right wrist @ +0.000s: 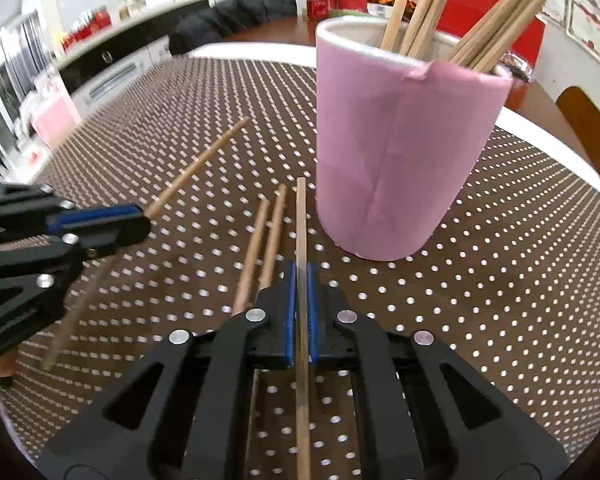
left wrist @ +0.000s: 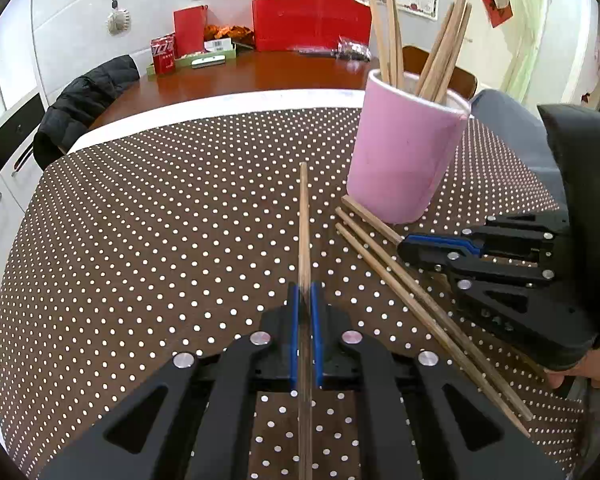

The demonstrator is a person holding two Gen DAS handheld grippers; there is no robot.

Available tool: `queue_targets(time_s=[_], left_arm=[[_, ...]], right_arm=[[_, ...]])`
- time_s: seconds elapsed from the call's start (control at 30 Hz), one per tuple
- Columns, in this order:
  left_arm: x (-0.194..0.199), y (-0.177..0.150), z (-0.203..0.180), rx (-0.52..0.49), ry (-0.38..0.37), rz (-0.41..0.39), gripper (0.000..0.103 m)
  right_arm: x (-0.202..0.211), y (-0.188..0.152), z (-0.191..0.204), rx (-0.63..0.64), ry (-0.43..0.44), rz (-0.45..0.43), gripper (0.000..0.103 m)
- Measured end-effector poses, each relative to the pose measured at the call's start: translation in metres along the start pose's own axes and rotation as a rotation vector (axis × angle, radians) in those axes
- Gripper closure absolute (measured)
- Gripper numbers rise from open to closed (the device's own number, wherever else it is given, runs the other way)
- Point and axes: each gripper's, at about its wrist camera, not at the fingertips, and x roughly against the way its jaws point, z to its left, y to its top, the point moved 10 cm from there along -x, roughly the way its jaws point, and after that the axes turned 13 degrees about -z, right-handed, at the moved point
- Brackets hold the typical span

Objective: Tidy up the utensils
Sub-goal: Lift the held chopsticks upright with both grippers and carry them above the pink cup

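Left tool (left wrist: 305, 292) clamped on one chopstick (left wrist: 304, 216), blue pads tight against both sides, stick running straight forward between the jaws, far end out over the dotted cloth (left wrist: 160, 220) on the surface. Right tool (right wrist: 300, 276) likewise closed on a paler square chopstick (right wrist: 301, 216), tip reaching close to the base of the pink cup (right wrist: 400, 152), contact with cup not clear. Same right tool in left view (left wrist: 410, 246), coming in from the right, fingertips low near the cloth just beside the cup base. Left tool in right view (right wrist: 140, 222) at the left edge, held stick angling away up-left and trailing down-left under the black frame. Two loose chopsticks (left wrist: 384, 264) flat on the cloth between the tools, side by side, nearly parallel, touching or almost; in right view their near ends hidden under the right tool's frame. Pink cup (left wrist: 404, 152) upright on the cloth, several chopsticks standing in it in two leaning groups. Part of a hand (left wrist: 592, 372) at the right tool's handle, lower right of left view. Behind the cloth: brown tabletop with red bag (left wrist: 312, 20), red cans (left wrist: 163, 54), dark jacket (left wrist: 88, 96) on a chair, framed papers on the wall.
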Motion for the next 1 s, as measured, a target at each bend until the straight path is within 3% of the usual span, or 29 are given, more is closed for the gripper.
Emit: queue_targets(time_s=[0.13, 0.43, 0.67, 1.0], left_arm=[[0.011, 0.008, 0.006, 0.034, -0.006, -0.043, 0.097], [0.055, 0.055, 0.006, 0.091, -0.063, -0.253, 0.097], [0.071, 0.104, -0.019, 0.074, -0.128, -0.366, 0.097], [0.09, 0.19, -0.055, 0.027, -0.232, -0.533, 0.097]], right_arm=[[0.028, 0.014, 0.0, -0.084, 0.085, -0.096, 0.098], [0.084, 0.05, -0.004, -0.251, 0.25, -0.344, 0.098], [0.119, 0.085, -0.028, -0.32, 0.258, -0.54, 0.098], [0.15, 0.163, -0.076, -0.368, 0.122, -0.792, 0.098]])
